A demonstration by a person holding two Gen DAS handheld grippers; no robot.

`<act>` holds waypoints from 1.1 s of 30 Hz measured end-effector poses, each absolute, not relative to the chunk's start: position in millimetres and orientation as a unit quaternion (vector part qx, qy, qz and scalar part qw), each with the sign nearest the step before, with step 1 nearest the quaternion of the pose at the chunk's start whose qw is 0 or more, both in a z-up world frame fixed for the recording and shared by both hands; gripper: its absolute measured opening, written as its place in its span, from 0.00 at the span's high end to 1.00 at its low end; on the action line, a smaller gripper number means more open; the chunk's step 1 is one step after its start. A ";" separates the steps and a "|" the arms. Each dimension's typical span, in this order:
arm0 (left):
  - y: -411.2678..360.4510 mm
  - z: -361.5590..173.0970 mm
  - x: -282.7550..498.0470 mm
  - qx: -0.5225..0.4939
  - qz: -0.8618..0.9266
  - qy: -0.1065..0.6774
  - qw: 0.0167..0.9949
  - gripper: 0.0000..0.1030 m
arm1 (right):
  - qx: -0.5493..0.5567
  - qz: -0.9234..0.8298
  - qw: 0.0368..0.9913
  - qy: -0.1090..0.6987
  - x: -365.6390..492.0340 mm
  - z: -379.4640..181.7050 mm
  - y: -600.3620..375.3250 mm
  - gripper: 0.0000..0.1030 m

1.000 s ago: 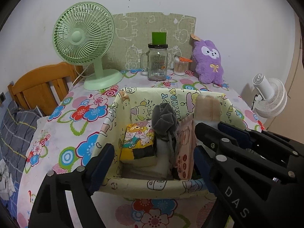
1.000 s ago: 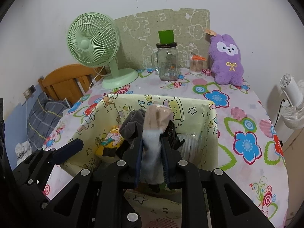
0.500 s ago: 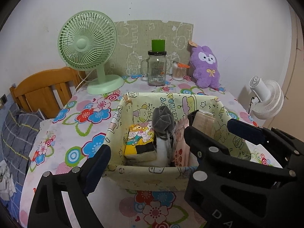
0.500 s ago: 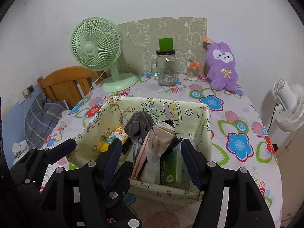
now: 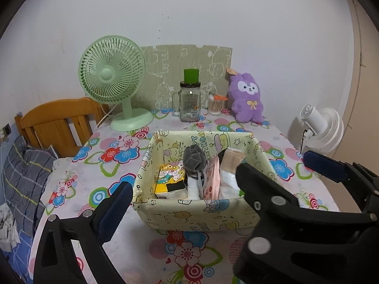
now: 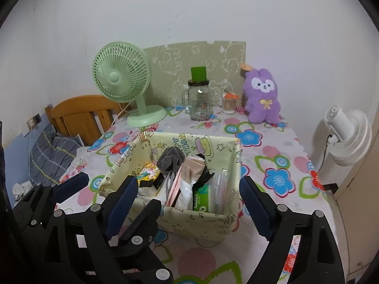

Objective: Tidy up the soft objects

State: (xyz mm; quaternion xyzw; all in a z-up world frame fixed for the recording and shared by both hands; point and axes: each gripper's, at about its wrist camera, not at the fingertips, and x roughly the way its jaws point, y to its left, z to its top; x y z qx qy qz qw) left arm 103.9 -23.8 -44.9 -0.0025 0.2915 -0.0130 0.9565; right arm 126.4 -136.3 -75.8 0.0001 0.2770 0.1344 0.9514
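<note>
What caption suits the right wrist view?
Open hand-held gripper before fabric bin packed with soft items on floral table.

Basket (image 6: 206, 220) pale yellow, cartoon print; tablecloth (image 6: 274, 163) white, multicolour flowers.

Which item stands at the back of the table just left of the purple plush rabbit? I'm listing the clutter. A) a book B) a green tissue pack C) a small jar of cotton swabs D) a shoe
C: a small jar of cotton swabs stands beside the purple plush rabbit, right of the glass mug.
</note>
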 end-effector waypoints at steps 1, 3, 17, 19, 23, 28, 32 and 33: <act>-24.0 -42.6 100.8 -0.003 -0.014 0.288 0.958 0.01 | 0.001 0.132 0.953 0.273 121.7 -73.2 -138.3 0.10; -24.4 -38.3 94.0 -0.004 -0.015 0.281 0.960 0.00 | 0.002 0.127 0.956 0.264 112.2 -68.3 -142.0 0.09; -14.7 -18.4 48.1 -0.009 -0.012 0.252 0.968 0.00 | 0.020 0.092 0.969 0.228 59.3 -46.5 -166.2 0.04; -13.4 -17.1 40.8 -0.009 -0.011 0.247 0.969 0.00 | 0.022 0.090 0.970 0.225 51.5 -44.6 -169.6 0.03; -11.6 -14.7 28.9 -0.003 -0.008 0.238 0.971 0.00 | 0.022 0.077 0.974 0.212 37.6 -41.6 -174.3 0.03; -5.7 -11.9 17.1 -0.003 -0.007 0.229 0.973 0.00 | 0.032 0.063 0.976 0.204 22.7 -40.5 -180.2 0.01; -1.8 -11.5 12.6 -0.006 -0.008 0.227 0.974 0.00 | 0.037 0.058 0.977 0.202 14.9 -42.1 -183.8 0.01; -1.2 -11.9 11.3 -0.006 -0.008 0.227 0.974 0.00 | 0.037 0.056 0.977 0.200 12.4 -42.7 -184.3 0.01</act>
